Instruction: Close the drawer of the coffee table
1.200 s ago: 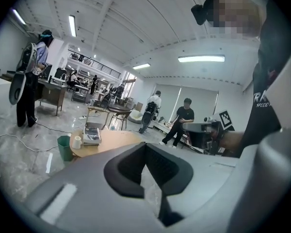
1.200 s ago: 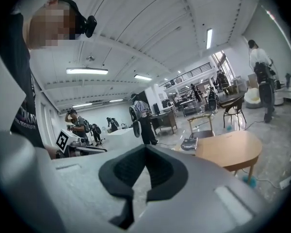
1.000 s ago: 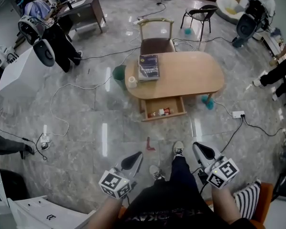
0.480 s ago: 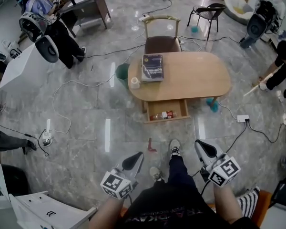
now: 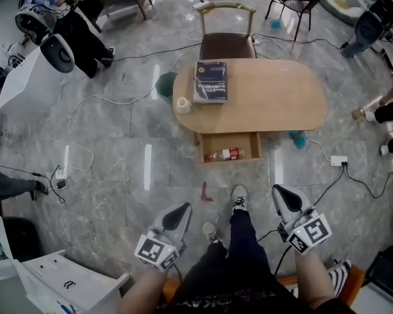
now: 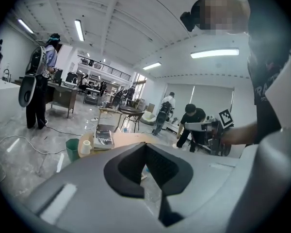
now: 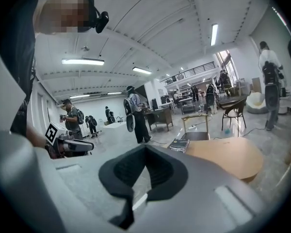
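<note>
Left claw (image 5: pixel 178 213): pressed together, empty, 7 o'clock.
Drawer (image 5: pixel 228 147): still open at tabletop's (image 5: pixel 281 100) 6 o'clock edge; nearer than before, well apart from both claws.
Right claw (image 5: pixel 285 198): pressed together, empty, 5 o'clock.
Meaning: approach only, no push yet.

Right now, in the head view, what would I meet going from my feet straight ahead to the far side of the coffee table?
The front shoe → open drawer → coffee table → chair.
</note>
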Action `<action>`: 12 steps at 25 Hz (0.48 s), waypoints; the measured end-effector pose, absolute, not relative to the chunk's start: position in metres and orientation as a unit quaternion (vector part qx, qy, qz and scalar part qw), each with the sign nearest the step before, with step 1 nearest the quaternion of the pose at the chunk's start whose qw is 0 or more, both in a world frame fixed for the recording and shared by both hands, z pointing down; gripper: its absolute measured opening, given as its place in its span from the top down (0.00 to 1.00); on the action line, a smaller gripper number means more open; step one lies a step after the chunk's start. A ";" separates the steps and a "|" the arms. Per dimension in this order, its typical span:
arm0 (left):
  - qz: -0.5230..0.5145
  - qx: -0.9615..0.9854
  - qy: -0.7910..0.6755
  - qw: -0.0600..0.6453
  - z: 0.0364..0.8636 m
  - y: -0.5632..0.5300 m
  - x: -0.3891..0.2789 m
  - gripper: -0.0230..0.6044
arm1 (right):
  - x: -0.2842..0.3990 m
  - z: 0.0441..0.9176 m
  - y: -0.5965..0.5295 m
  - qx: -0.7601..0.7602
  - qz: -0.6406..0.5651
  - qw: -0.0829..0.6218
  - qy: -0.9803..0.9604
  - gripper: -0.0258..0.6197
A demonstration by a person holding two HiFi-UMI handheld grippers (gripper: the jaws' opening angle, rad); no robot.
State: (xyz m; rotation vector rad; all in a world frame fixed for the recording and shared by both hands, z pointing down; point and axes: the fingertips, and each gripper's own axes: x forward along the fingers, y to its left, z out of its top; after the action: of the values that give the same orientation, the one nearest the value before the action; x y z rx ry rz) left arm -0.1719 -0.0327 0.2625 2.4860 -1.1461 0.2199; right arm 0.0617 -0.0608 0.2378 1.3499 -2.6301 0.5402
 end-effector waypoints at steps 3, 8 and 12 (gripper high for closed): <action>0.089 0.883 -0.420 0.191 0.287 -0.051 -0.171 0.97 | 0.067 0.263 -0.086 0.449 0.178 0.071 -0.873 0.96; 0.116 0.876 -0.426 0.195 0.334 -0.079 -0.163 0.97 | 0.073 0.303 -0.124 0.448 0.192 0.072 -0.870 0.96; 0.122 0.867 -0.431 0.218 0.379 -0.100 -0.156 0.97 | 0.081 0.334 -0.149 0.443 0.197 0.083 -0.870 0.96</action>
State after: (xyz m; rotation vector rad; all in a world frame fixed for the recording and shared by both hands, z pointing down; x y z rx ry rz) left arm -0.1555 -0.0999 0.3794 2.4011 -1.1942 0.3390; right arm 0.0806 -0.1486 0.3343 1.3243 -2.5992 0.5895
